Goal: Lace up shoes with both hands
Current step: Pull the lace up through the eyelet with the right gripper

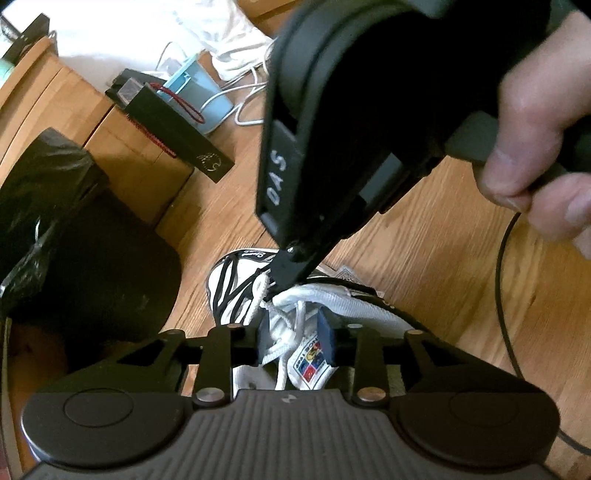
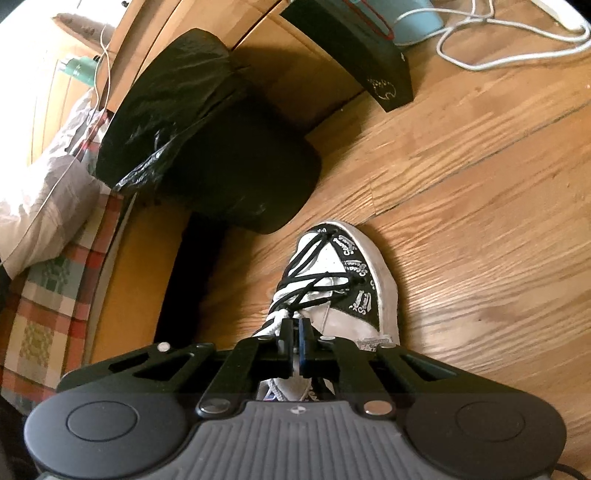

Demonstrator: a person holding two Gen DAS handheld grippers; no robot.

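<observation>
Left wrist view: left hand-held gripper point(image 1: 295, 341) sits low over the shoe point(image 1: 306, 325) on the wood floor point(image 1: 424, 236), jaws partly apart, white lace point(image 1: 291, 332) bunched between the blue pads point(image 1: 327, 341); can't tell if the pads actually press it. Right hand-held gripper point(image 1: 275, 286) comes in from the top, held by a hand point(image 1: 543, 147), tips together on a loop of the white lace at the shoe's throat. Shoe tongue label point(image 1: 308, 369) shows just beside the left pad. Black laces point(image 1: 232, 284) cross the toe end. Containers: black bin point(image 1: 85, 236) lined with a black plastic bag, contents not visible; a light blue cup-like item point(image 1: 207, 99) lies on its side on the floor behind a long black box point(image 1: 173, 136) with a red cord, inside not visible. White cable point(image 1: 243, 99) and white cloth point(image 1: 229, 40) lie beyond. Right wrist view: right hand-held gripper point(image 2: 295, 332), jaws together, pinching white lace point(image 2: 275, 325) just above the black laces point(image 2: 314, 280). Shoe point(image 2: 354, 288) points away, white with black patterned panels, flat on the floor point(image 2: 480, 184). Black bin point(image 2: 221, 158) stands near the toe, bag draped over the rim. Black box point(image 2: 369, 55) and blue item point(image 2: 417, 18) at top. Plaid bedding point(image 2: 48, 295) on the left edge.
</observation>
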